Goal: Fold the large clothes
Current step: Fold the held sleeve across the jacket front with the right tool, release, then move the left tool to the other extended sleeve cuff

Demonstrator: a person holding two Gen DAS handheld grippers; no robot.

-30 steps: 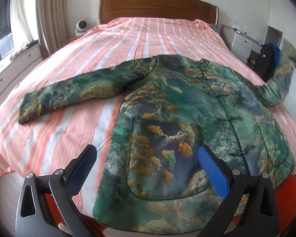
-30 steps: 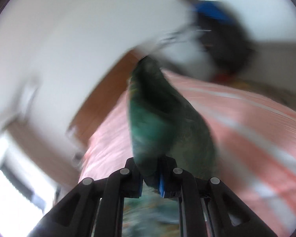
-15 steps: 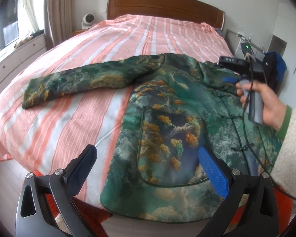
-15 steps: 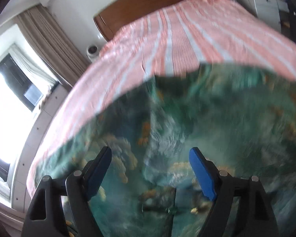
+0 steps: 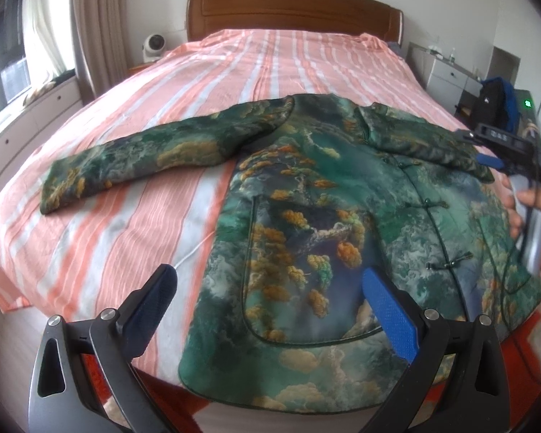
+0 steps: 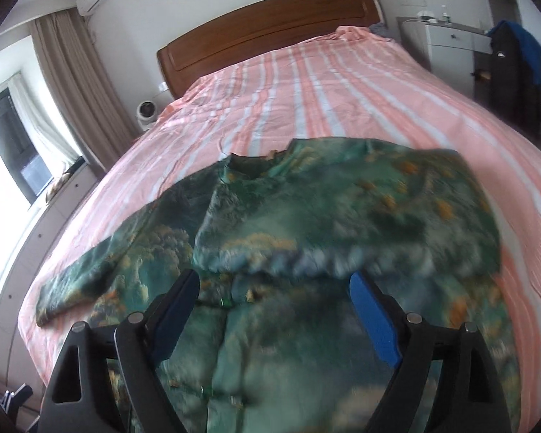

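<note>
A bedroom, its bed (image 5: 277,72) under a pink striped sheet. The green jacket (image 5: 342,223) lies flat near the foot, one sleeve (image 6: 342,223) now folded across its chest, the other sleeve (image 5: 144,158) outstretched. The right gripper (image 6: 274,310), jaws just opened, holds nothing; the left gripper (image 5: 270,306) hovers, jaws apart. Most folding remains.

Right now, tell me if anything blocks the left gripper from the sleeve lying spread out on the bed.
Nothing visible does. The left gripper hangs open over the jacket; only bare striped bedspread lies between it and the outstretched sleeve.
</note>
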